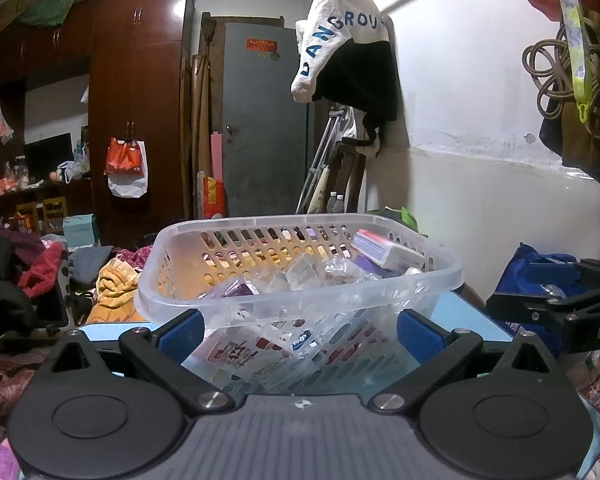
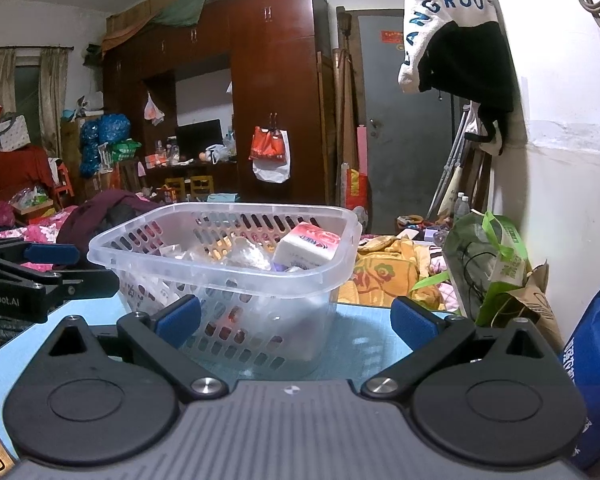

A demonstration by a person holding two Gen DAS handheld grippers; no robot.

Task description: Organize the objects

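Clear slotted basket (image 1: 300,280) standing on the light blue table (image 1: 460,312), close to its far edge, loaded with a white-and-red tissue pack (image 1: 388,250) at the far right corner and crinkled clear wrappers (image 1: 324,270) mid-basket. Left tongs (image 1: 300,332) spread wide apart, empty, blue pads (image 1: 180,332) flanking the basket's near wall without touching. Right tongs (image 2: 296,318) likewise gaping, empty, at the basket's right corner. Green bag (image 2: 488,264) beyond the table's right edge, blue bag (image 2: 596,360) nearer.

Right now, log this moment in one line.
left gripper: open, empty | right gripper: open, empty | basket: on table, holds packets
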